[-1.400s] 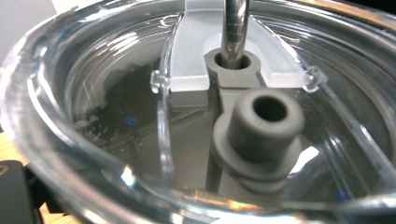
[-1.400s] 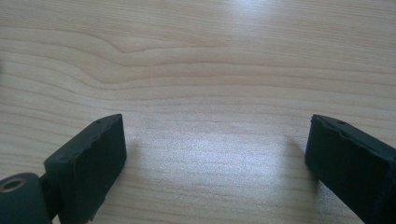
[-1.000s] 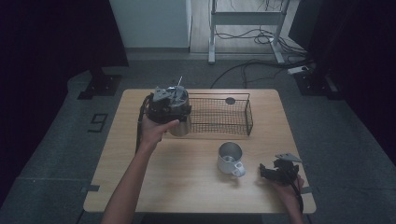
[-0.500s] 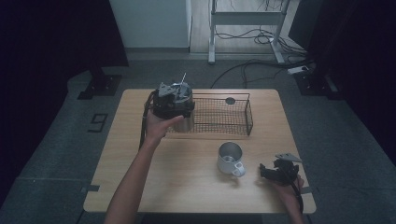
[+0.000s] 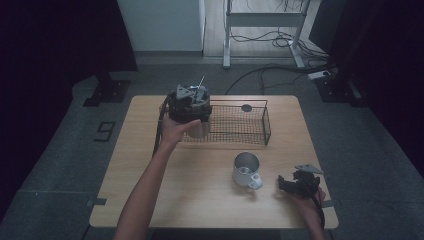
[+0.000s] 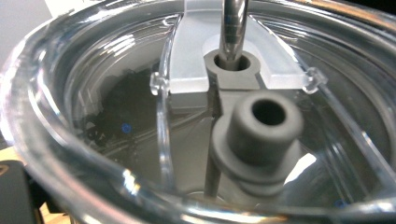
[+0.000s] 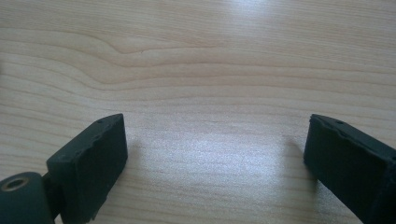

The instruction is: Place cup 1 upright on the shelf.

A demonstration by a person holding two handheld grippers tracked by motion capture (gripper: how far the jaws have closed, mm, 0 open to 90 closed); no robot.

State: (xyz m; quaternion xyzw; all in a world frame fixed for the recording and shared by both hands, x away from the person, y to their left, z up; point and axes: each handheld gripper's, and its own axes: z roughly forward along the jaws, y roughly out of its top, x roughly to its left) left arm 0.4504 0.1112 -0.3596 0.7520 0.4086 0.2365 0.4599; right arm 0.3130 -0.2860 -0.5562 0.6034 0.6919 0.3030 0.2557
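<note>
My left gripper [image 5: 195, 119] is held up over the left end of a black wire basket [image 5: 252, 131], shut on a clear tumbler [image 5: 201, 131]. A metal straw [image 5: 200, 82] sticks up from the tumbler's lid. The left gripper view looks down close on the clear lid [image 6: 116, 116], its grey stopper [image 6: 261, 126] and the straw [image 6: 233, 28]. A metal mug [image 5: 246, 167] with a white handle stands on the table in front of the basket. To the mug's right, my right gripper [image 5: 284, 183] rests low on the table, open, with bare wood between its jaws [image 7: 215, 154].
The wooden table [image 5: 150, 195] has its edges near both arms. A small dark round thing [image 5: 246, 107] lies at the basket's far side. Beyond the table are a metal stand [image 5: 260, 20], floor cables [image 5: 280, 67] and a dark base [image 5: 107, 92].
My left gripper has carried the tumbler a little to the right, up to the basket's left end. The right gripper has stayed put.
</note>
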